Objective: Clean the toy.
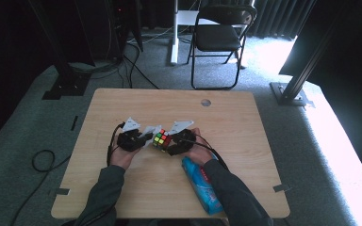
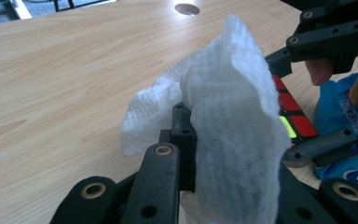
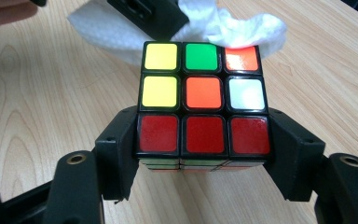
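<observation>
While the right gripper [image 3: 205, 154] clamps the puzzle cube [image 3: 204, 105] by its bottom layer at frame centre, our left gripper [image 2: 214, 154] pinches a soft white tissue [image 2: 228, 112] — limp and light. The cube is rigid, slick-faced — we'd best grip flat opposite sides.

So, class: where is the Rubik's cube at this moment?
In the high view the Rubik's cube sits mid-table, clamped in the right claw, with the left claw pressing a white paper towel against its left side, just above the blue packet.
</observation>
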The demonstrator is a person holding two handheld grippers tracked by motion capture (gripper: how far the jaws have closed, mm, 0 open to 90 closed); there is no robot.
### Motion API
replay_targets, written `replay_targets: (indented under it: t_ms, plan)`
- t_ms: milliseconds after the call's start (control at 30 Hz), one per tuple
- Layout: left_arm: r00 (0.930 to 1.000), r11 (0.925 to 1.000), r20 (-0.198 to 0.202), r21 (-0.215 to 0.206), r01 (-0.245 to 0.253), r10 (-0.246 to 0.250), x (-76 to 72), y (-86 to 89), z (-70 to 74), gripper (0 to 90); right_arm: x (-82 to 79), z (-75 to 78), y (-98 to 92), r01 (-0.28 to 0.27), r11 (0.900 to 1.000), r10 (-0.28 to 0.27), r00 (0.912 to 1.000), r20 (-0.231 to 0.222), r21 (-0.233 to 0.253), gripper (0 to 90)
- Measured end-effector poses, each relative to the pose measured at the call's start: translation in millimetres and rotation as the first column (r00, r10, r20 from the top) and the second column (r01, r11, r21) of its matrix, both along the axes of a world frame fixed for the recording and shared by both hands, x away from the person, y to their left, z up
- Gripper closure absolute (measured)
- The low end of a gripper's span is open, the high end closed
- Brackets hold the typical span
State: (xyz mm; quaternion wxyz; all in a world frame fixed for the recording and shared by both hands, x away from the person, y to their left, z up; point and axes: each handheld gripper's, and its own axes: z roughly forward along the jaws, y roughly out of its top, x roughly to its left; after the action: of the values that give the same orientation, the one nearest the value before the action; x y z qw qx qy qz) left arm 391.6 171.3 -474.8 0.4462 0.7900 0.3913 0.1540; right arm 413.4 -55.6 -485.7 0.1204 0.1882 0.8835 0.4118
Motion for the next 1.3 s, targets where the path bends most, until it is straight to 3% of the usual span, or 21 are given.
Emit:
replay_targets:
  t_ms: [433,867,1300]
  plan:
    - [0.9997,0.9996,-0.017,-0.022,0.017,-0.017,7.3,-3.9,-3.2,83.2,-1.4,0.4,-0.5,-0.018,1.000,0.018,0.9998,0.008,0.011,34.4]
    - [0.9975,0.9996,-0.069,0.024,0.015,-0.013,10.7,-2.9,-23.8,83.2,-1.6,0.5,-0.6,-0.016,1.000,0.016,0.9999,0.006,0.013,34.4]
    - [0.9968,0.9990,-0.079,0.042,0.012,-0.008,9.4,-2.7,-28.1,83.2,-1.3,0.8,-1.4,-0.013,1.000,0.013,0.9999,0.001,0.023,34.4]
